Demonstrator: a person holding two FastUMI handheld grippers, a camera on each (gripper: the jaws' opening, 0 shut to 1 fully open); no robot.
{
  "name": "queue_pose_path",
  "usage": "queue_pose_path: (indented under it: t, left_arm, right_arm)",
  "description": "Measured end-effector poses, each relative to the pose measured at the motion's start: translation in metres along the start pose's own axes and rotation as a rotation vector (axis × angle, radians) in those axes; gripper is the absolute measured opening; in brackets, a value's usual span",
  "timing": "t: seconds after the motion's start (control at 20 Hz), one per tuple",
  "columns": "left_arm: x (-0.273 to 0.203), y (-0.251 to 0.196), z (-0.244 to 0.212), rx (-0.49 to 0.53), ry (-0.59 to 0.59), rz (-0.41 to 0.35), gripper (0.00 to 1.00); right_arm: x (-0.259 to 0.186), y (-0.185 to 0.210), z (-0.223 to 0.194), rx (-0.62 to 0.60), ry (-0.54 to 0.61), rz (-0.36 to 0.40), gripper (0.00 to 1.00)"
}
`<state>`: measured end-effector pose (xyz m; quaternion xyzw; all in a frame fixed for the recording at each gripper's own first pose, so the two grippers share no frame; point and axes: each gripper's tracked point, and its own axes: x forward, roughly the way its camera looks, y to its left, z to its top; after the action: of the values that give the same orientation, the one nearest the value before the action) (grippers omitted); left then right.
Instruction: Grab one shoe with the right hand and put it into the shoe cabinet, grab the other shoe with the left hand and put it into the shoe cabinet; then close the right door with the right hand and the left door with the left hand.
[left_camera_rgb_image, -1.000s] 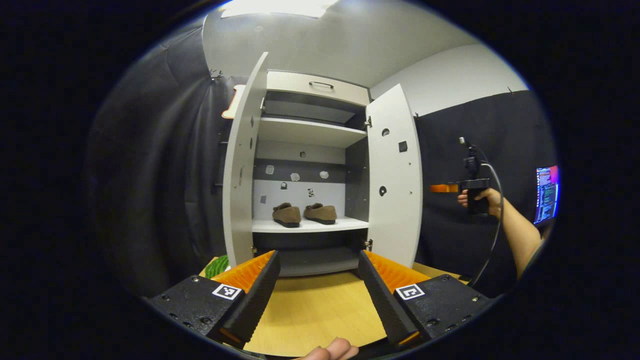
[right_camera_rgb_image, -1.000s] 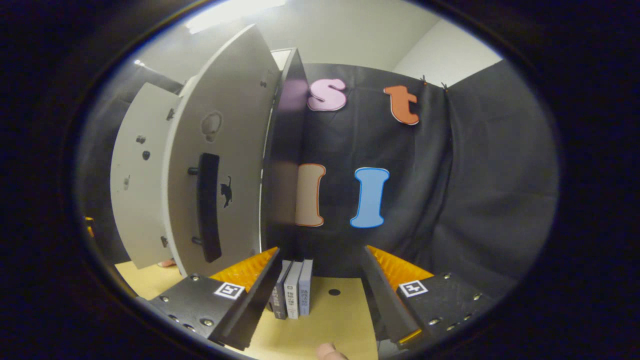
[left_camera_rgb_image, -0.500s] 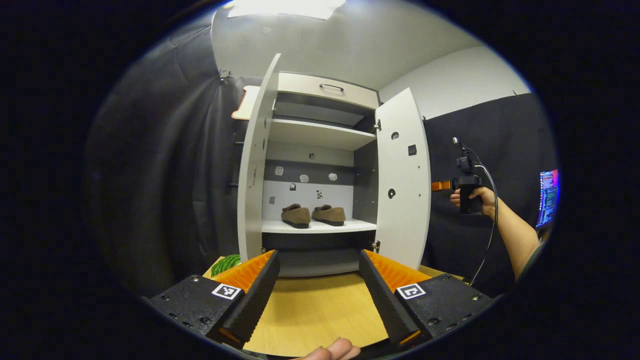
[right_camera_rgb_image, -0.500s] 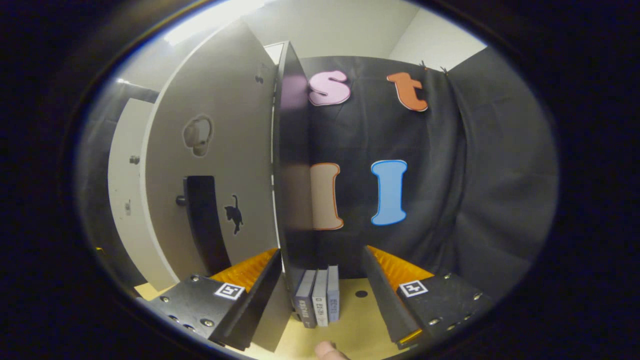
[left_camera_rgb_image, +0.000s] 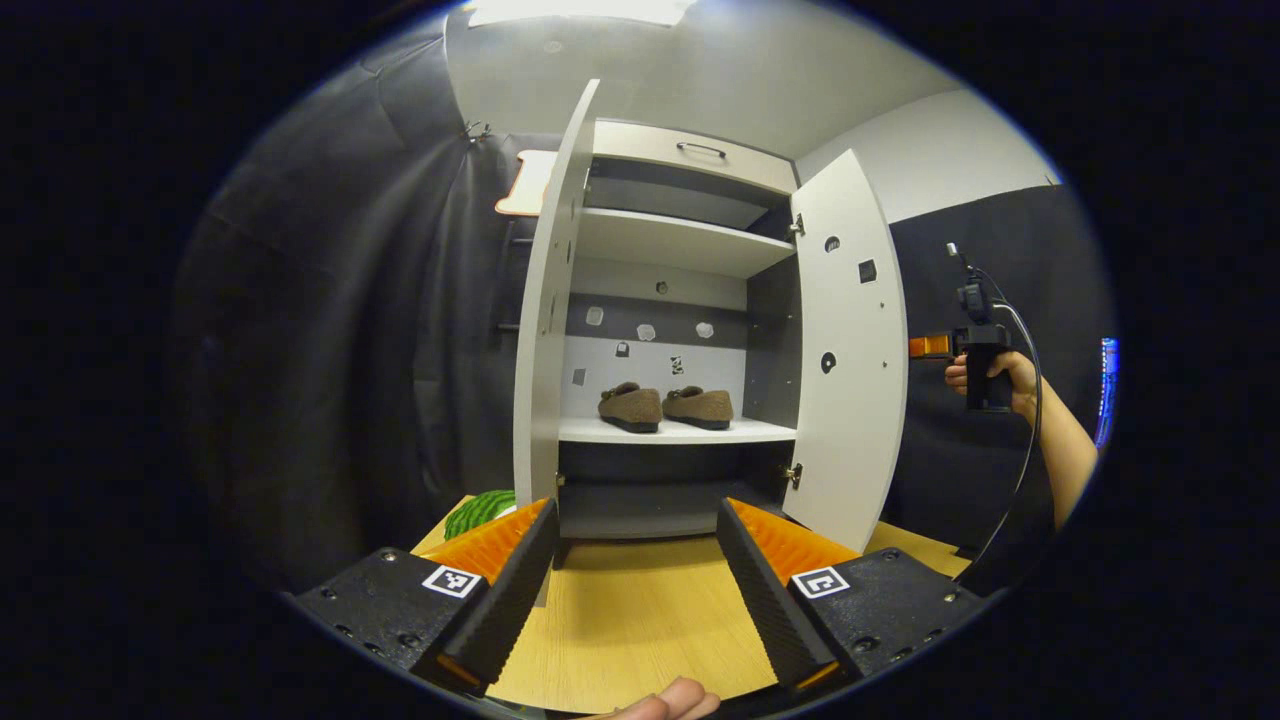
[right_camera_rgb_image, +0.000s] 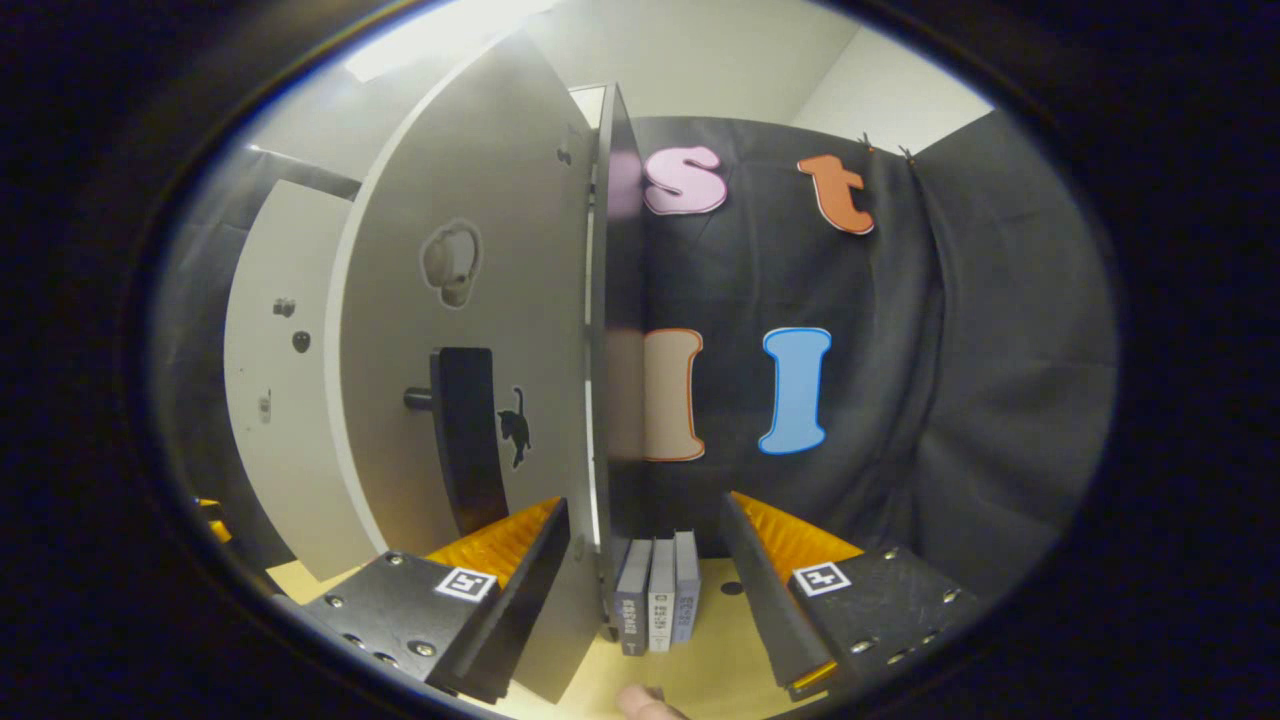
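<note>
- Shoe cabinet (left_camera_rgb_image: 680, 250) stands on a wooden table (left_camera_rgb_image: 630, 610), both doors swung open.
- Right door (left_camera_rgb_image: 850, 350) hangs ajar; beside its outer face a raised hand (left_camera_rgb_image: 1000, 375) holds the right gripper (right_camera_rgb_image: 640, 560) level, fingers spread wide, empty.
- Left gripper (left_camera_rgb_image: 635, 575) faces the cabinet, fingers wide apart, empty.
- Two brown shoes (left_camera_rgb_image: 665, 405) sit side by side on the middle shelf.

my left gripper (left_camera_rgb_image: 632, 590) has drifted left, so the shoe cabinet (left_camera_rgb_image: 680, 330) now sits further right in its view. my right gripper (right_camera_rgb_image: 645, 590) has closed in behind the right door (right_camera_rgb_image: 480, 340), the door's edge now between its jaws.
</note>
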<state>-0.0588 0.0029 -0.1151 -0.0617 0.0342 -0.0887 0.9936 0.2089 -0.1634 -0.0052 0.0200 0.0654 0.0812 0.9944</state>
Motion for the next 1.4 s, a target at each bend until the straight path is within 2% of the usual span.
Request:
queue_pose_path:
  t: [0.15,0.25,0.3,0.35,0.45,0.5,0.55,0.75,0.8,0.85,1.0,1.05,1.15,1.2,1.4]
  left_arm:
    - [0.002,-0.001,0.002,-0.015,-0.019,-0.001,0.97]
    - [0.001,0.004,0.008,-0.003,-0.049,0.006,0.97]
    - [0.0,0.006,0.012,-0.001,-0.067,0.014,0.94]
    - [-0.002,0.006,0.015,0.006,-0.082,0.016,0.97]
    - [-0.005,0.009,0.019,0.022,-0.096,0.024,0.97]
    - [-0.006,0.01,0.021,0.029,-0.102,0.028,0.94]
    - [-0.007,0.009,0.023,0.035,-0.108,0.025,0.97]
    - [-0.011,0.005,0.025,0.042,-0.114,0.013,0.96]
    - [-0.011,0.004,0.027,0.039,-0.118,0.016,0.94]
    - [-0.009,0.004,0.027,0.038,-0.117,0.017,0.96]
    - [-0.004,0.003,0.025,0.04,-0.103,0.022,0.96]
    - [-0.003,0.002,0.023,0.04,-0.096,0.022,0.96]
    - [-0.004,0.002,0.025,0.04,-0.091,0.022,0.96]
    - [-0.007,0.003,0.027,0.043,-0.091,0.025,0.94]
    - [-0.006,0.017,0.032,0.055,-0.084,0.056,0.96]
  right_arm:
    - [0.004,0.027,-0.001,-0.008,0.004,0.029,0.92]
    - [0.004,0.04,0.0,-0.031,-0.003,0.018,0.89]
    - [0.004,0.044,0.002,-0.035,-0.008,0.007,0.89]
    - [0.004,0.047,0.001,-0.031,-0.013,-0.006,0.92]
    - [0.006,0.054,0.002,-0.032,-0.018,-0.015,0.89]
    - [0.006,0.055,0.003,-0.022,-0.021,-0.028,0.92]
    - [0.006,0.054,0.003,-0.015,-0.03,-0.043,0.9]
    - [0.005,0.059,0.005,-0.023,-0.051,-0.079,0.92]
    - [0.006,0.063,0.006,-0.025,-0.054,-0.082,0.92]
    - [0.007,0.068,0.004,-0.024,-0.055,-0.082,0.89]
    - [0.013,0.095,0.006,0.0,-0.074,-0.038,0.92]
    - [0.013,0.106,0.007,0.02,-0.087,-0.013,0.9]
    - [0.008,0.127,0.005,0.044,-0.102,0.04,0.93]
    - [0.003,0.128,0.003,0.046,-0.11,0.031,0.92]
    - [-0.014,0.136,-0.007,0.049,-0.127,0.038,0.94]
